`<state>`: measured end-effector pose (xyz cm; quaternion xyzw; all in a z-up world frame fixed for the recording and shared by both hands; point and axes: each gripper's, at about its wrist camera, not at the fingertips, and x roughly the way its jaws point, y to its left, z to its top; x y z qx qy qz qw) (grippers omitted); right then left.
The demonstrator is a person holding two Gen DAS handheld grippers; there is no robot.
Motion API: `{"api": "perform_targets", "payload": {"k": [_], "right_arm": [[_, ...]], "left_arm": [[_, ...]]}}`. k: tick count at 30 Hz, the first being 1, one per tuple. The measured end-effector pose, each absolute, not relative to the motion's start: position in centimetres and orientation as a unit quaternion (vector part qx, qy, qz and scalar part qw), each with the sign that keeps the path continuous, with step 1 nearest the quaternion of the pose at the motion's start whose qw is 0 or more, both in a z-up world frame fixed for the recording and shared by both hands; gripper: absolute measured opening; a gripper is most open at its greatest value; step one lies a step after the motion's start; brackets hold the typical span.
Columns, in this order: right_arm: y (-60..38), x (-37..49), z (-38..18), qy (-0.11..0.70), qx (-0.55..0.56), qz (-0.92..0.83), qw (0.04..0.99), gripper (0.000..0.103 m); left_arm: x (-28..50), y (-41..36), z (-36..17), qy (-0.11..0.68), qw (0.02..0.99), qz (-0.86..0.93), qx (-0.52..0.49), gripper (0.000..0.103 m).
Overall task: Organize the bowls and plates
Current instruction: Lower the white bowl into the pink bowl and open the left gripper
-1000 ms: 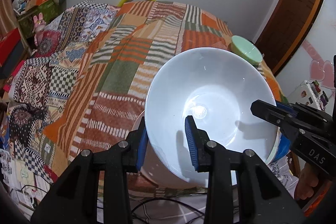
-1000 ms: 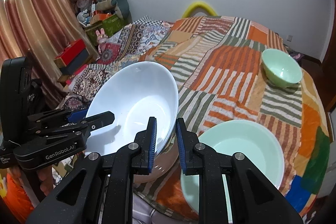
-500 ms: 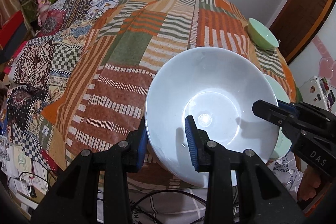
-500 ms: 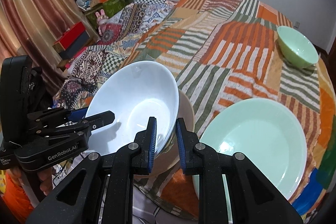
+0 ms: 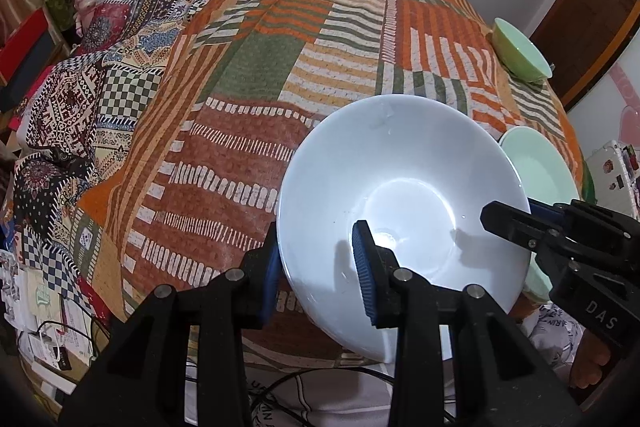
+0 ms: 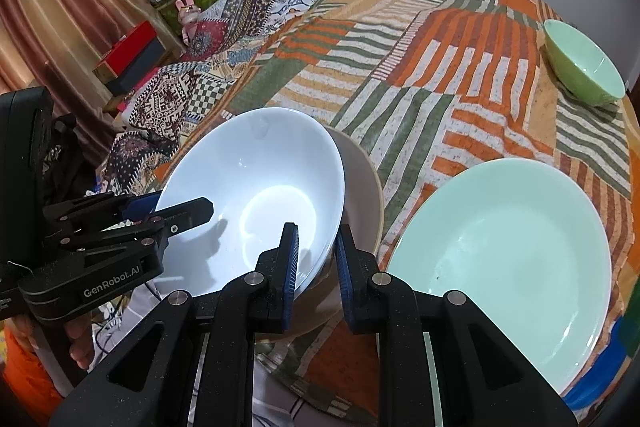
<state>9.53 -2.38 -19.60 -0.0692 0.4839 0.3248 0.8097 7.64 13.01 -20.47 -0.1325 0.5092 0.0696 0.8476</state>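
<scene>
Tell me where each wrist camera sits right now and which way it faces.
Left wrist: behind the left gripper, facing across the patchwork bedspread; its fingers straddle the white bowl rim, and the right gripper enters from the right.
Right wrist: behind the right gripper, clamping the bowl's opposite rim; the left gripper shows at left.
Shared: white bowl, green plate, small green bowl.

Both views are tilting further down than a second ago, so the wall is shrinking from sight and more of the patchwork blanket (image 5: 256, 115) is showing. The green plate (image 6: 508, 259) is coming fully into the right wrist view, the small green bowl (image 6: 582, 67) is sliding toward the corner, and the beige dish (image 6: 364, 195) is emerging from behind the white bowl (image 6: 256, 195).
</scene>
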Motion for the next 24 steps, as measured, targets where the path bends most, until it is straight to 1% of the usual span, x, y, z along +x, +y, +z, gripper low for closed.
{"api": "perform_targets", "payload": {"k": [8, 10, 15, 24], "right_arm": [[-2.0, 9.5, -19.9, 0.485, -0.075, 0.329, 0.807, 0.017], [-1.9, 9.4, -19.8, 0.48, -0.083, 0.329, 0.809, 0.02], [-1.7, 9.2, -19.7, 0.465, -0.112, 0.321, 0.817, 0.02], [-2.3, 9.3, -19.5, 0.47, -0.105, 0.332, 0.811, 0.021]], "left_arm": [[7.9, 13.2, -21.5, 0.521, 0.84, 0.067, -0.137, 0.034], [8.0, 13.1, -21.7, 0.522, 0.84, 0.069, -0.131, 0.034], [8.0, 12.9, -21.8, 0.52, 0.842, 0.071, -0.122, 0.034], [7.7, 12.9, -20.1, 0.512, 0.848, 0.078, -0.109, 0.036]]}}
